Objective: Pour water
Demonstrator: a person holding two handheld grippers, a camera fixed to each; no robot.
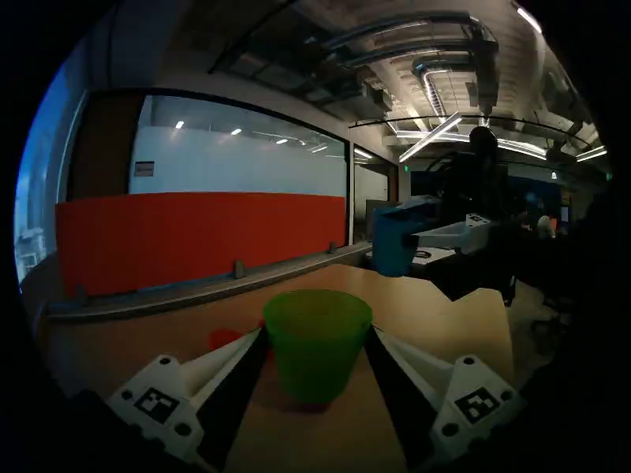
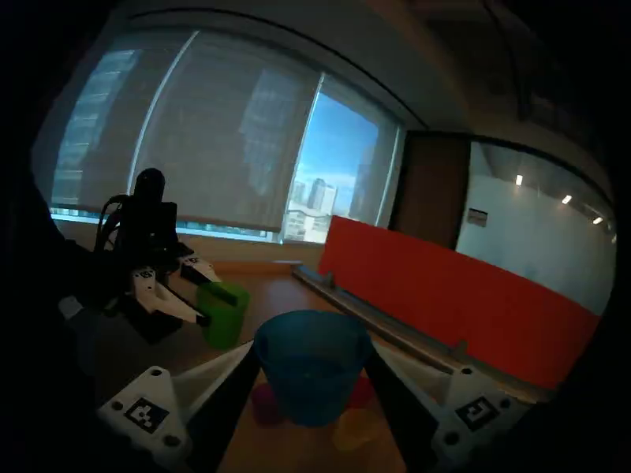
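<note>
Squarely, green cup (image 1: pixel 317 347) within left gripper (image 1: pixel 317 333)

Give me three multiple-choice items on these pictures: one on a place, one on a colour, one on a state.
1. Where is the green cup? A between the fingers of the left gripper. B on the floor. C on a windowsill.
2. The cup in the right gripper is: A red. B blue. C white.
3. The green cup stands: A upside down. B on its side. C upright.
Key: 1 A, the fingers flank both its sides; 2 B, its wall shows blue; 3 C, its open mouth faces up.
</note>
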